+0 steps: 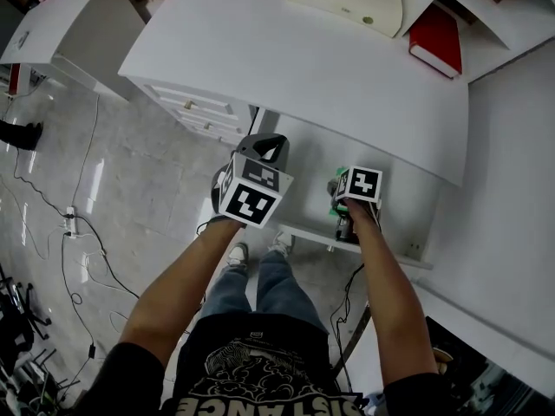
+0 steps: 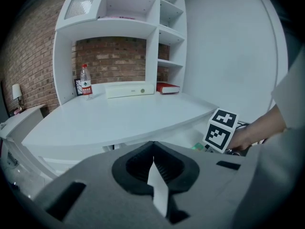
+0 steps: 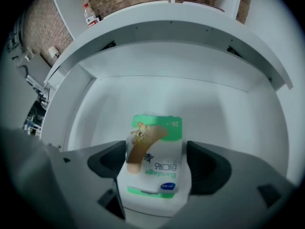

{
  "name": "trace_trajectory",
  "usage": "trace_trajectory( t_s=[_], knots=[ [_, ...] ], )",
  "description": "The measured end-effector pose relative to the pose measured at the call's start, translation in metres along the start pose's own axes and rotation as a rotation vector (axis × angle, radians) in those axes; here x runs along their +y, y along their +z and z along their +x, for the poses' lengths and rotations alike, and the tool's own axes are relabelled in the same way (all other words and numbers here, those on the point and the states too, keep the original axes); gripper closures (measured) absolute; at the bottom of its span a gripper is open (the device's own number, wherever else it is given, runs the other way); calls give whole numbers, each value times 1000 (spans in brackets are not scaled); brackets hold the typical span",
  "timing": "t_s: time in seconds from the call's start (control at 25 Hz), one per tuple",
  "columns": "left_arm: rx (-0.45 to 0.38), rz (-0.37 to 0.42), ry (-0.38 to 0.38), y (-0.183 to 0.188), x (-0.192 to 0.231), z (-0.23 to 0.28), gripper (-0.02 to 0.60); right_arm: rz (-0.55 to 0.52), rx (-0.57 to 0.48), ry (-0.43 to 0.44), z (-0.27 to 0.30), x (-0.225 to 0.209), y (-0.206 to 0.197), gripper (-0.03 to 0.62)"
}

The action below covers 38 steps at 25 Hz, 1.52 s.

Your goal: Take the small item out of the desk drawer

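Between the jaws of the right gripper (image 3: 155,163) sits a white and green bandage box (image 3: 157,128), tilted, with one printed face towards the camera. Both pads meet its long side edges, so the gripper is closed on the box at a wide spread. Below and beyond the box is the open desk drawer (image 3: 224,123), white, with bare floor on every side of the box. Its left wall and back wall stand well apart from the jaws. Close above the drawer runs the curved front edge of the desk top (image 3: 171,25), which leaves only a low gap overhead.

Left of that hand, the left gripper (image 1: 264,146) hangs in front of the desk edge with its jaws brought together and nothing between them. It is near the right gripper but apart from it.

On the person's left, the tiled floor (image 1: 130,172) is open, crossed by loose cables (image 1: 74,232). A plain wall (image 1: 520,189) closes the right side. A small drawer unit (image 1: 195,111) stands under the desk's left part.

Farther back, the desk top is mostly bare. At its rear are a water bottle (image 2: 85,80), a long cream box (image 2: 131,89) and a red book (image 2: 167,88), under white shelves (image 2: 143,13) against a brick wall (image 2: 112,56).
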<state>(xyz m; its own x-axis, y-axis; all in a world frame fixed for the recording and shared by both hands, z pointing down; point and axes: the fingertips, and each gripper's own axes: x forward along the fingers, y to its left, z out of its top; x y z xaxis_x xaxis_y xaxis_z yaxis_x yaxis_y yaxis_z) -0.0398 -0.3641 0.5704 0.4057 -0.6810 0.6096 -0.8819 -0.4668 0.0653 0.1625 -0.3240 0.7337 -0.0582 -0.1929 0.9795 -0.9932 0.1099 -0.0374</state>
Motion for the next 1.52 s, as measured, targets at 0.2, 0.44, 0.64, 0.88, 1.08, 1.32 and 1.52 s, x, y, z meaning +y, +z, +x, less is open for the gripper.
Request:
trace_trajectory(
  t_s=[0.2,0.44,0.64,0.88,1.08,1.32,1.52],
  knots=[
    [6,-4,7,-2,3,-2,574,-11,24,1,-1,2,0,232],
    [2,11,11,4,3,-7,574,-49,46,18,-4,3,-5,246],
    [-3,11,17,8,7,-15,574,-53,-8,58,-22,8,5,246],
    [-25,23,13,21,9,-28,574,5,-70,162,-50,22,18,246],
    [-49,38,13,36,11,-37,574,66,-70,204,-66,29,21,247],
    [-87,57,20,55,21,-56,574,141,-148,267,-93,41,30,247],
    [-117,70,24,69,24,-66,574,208,-269,313,-122,42,45,246]
  ],
)
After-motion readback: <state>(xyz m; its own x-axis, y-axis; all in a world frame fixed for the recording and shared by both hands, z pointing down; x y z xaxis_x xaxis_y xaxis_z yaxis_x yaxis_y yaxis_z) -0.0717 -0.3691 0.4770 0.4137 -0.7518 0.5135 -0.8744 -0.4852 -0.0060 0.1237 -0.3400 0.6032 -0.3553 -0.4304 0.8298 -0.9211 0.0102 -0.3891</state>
